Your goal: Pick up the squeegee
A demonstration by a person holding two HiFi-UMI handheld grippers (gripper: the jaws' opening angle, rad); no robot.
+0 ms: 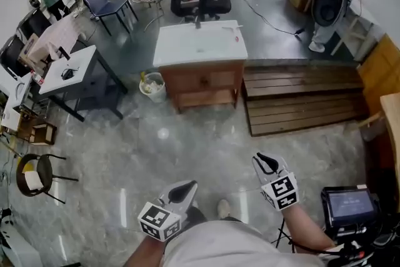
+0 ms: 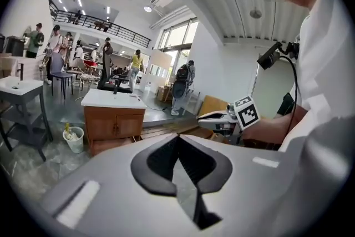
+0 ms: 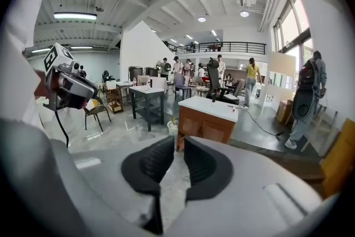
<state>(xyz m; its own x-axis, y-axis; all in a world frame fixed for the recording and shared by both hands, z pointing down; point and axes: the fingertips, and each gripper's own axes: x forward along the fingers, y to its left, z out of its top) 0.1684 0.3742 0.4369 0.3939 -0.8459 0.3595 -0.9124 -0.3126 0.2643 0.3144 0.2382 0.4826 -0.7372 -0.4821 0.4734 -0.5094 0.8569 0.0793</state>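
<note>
Both grippers are held low, close to the body, over the grey marble floor.

- The left gripper has its jaws pressed together, with nothing held.
- The right gripper has its jaws a narrow gap apart, with nothing between them.
- No squeegee is made out with certainty.
- A small reddish item is noted near the right edge of the white worktop on the brown wooden cabinet, well ahead. It is too small to be named, and its long axis is not readable.
- The right gripper is judged the nearer.
</note>
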